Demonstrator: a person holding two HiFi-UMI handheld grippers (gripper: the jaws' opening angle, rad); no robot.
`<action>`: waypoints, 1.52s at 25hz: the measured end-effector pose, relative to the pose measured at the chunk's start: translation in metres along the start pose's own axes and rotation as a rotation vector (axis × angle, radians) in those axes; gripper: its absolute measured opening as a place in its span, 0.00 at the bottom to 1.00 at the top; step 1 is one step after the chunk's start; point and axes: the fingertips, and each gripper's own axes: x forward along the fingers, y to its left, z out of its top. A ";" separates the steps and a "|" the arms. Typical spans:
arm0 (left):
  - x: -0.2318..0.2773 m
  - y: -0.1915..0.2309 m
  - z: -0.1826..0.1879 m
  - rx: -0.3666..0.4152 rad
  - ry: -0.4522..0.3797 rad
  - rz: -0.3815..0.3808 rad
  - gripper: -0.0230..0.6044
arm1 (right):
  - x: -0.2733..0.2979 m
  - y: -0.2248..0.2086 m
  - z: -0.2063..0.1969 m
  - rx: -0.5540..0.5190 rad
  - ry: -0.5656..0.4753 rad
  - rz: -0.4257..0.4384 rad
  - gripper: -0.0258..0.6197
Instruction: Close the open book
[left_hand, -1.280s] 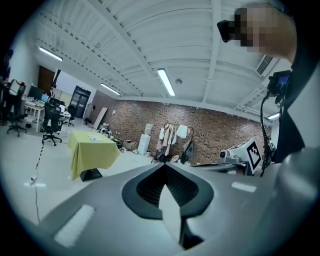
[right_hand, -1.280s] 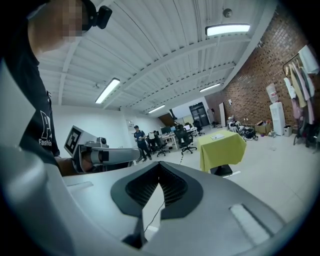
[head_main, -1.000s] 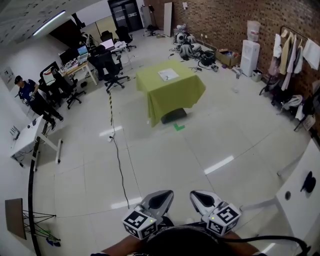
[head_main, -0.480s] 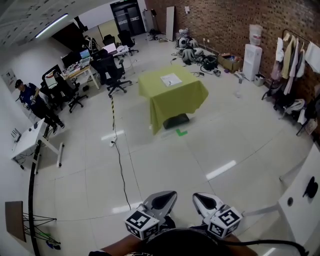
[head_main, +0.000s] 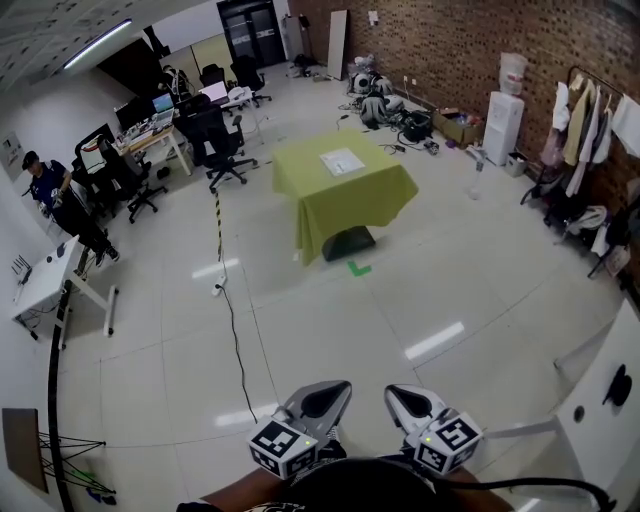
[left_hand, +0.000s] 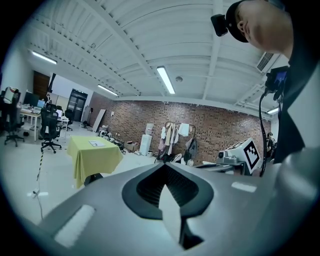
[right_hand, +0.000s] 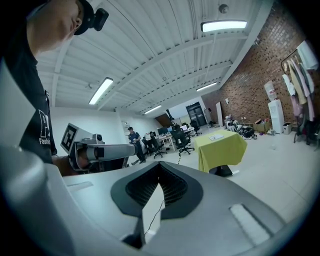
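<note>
**A:** Where is the open book?

**B:** Far from me. It lies flat on the table (head_main: 350, 200) with the yellow-green cloth, well across the tiled floor and a little left of straight ahead. The open book (head_main: 341, 161) sits near the middle of the tabletop, pages up and pale against the cloth.

**A:** And your tongs?

**B:** Both are low and near, close to my body. My left gripper (head_main: 322, 397) and my right gripper (head_main: 410, 400) sit side by side, marker cubes toward me, tips toward the table. Each one's own view shows its jaws clenched tip to tip, with nothing between the pads.

**A:** Are they anywhere near the book?

**B:** No, well apart from it. Bare floor lies between us, with a green mark (head_main: 358, 268) just on the near side of the table.

**A:** What else is around?

**B:** A black cable (head_main: 235, 320) runs over the tiles on the left. Beyond it are desks and office chairs (head_main: 222, 140), and a person (head_main: 45, 180) at the far left. On the right, a water dispenser (head_main: 506, 120) and a rack of clothes (head_main: 590, 110) stand along the brick wall.
</note>
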 end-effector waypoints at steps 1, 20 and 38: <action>0.000 0.007 0.003 0.003 -0.004 -0.001 0.05 | 0.008 -0.001 0.003 -0.004 0.002 0.001 0.05; -0.008 0.176 0.046 0.021 -0.046 0.031 0.05 | 0.174 -0.008 0.044 -0.071 0.026 0.008 0.05; 0.013 0.239 0.046 -0.019 -0.020 -0.036 0.05 | 0.219 -0.033 0.055 -0.076 0.051 -0.084 0.05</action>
